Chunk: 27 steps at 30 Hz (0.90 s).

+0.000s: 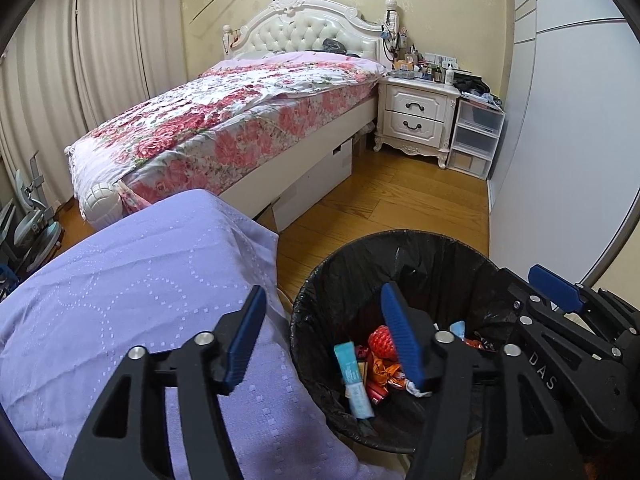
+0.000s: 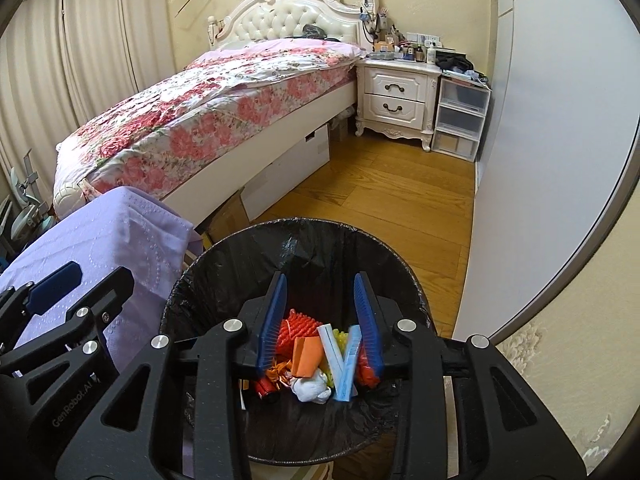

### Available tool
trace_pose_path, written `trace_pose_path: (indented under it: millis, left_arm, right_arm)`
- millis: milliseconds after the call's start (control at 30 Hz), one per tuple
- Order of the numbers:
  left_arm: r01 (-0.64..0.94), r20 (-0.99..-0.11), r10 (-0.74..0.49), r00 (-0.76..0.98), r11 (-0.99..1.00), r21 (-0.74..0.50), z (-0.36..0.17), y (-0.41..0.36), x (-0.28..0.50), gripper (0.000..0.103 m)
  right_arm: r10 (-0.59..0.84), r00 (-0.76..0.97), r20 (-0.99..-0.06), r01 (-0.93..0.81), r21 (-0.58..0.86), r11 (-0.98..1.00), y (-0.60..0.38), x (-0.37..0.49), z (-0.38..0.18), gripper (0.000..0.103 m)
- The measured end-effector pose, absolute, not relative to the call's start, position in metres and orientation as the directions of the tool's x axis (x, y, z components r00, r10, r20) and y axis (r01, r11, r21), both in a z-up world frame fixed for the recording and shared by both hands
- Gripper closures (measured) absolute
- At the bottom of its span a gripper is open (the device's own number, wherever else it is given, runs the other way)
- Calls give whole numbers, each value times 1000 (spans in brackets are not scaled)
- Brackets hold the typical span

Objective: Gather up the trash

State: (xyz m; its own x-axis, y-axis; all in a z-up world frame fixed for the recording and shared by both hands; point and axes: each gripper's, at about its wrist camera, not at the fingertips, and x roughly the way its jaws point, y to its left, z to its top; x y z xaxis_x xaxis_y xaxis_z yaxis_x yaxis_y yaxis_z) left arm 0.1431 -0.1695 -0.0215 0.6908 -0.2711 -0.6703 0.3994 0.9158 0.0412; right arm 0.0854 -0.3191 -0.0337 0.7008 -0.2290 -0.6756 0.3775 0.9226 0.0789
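Note:
A round trash bin with a black liner (image 1: 424, 256) (image 2: 224, 256) stands on the wood floor beside a purple-covered surface. Inside lie a red-orange foam net (image 2: 294, 326), an orange paper (image 2: 306, 358), a crumpled white tissue (image 2: 312, 388), light-blue packets (image 2: 344, 364) (image 1: 354, 376) and orange wrappers (image 1: 384, 370). My left gripper (image 1: 324, 334) is open and empty, over the bin's left rim. My right gripper (image 2: 320, 322) is open and empty, right above the bin's mouth. The right gripper also shows in the left wrist view (image 1: 560, 292), and the left gripper shows in the right wrist view (image 2: 56, 286).
A purple quilted cover (image 1: 132, 300) lies left of the bin. A bed with a floral spread (image 1: 224, 120) stands beyond, with a white nightstand (image 1: 416, 116), plastic drawers (image 1: 476, 136) and a white wardrobe wall (image 1: 560, 120) on the right. Wood floor (image 2: 384, 200) lies between.

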Motion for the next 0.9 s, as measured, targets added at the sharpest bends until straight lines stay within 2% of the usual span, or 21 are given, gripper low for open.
trace_pose_path:
  millis: [67, 133, 433, 900]
  left_arm:
    - [395, -666, -272, 695, 918, 36, -19, -167, 142, 38]
    - [386, -657, -271, 704, 922, 34, -16, -162, 139, 32]
    - [354, -631, -249, 734, 934, 44, -6, -137, 114, 29]
    - [271, -613, -194, 766, 962, 35, 5, -79, 60, 25]
  right_arm:
    - [-234, 704, -670, 380, 77, 922, -319, 82, -31, 65]
    - [-244, 708, -663, 383, 70, 921, -318, 79, -28, 56]
    - [-251, 721, -646, 357, 35, 933, -297, 56, -18, 42]
    - [-226, 769, -598, 306, 34, 951, -262, -1, 1, 35]
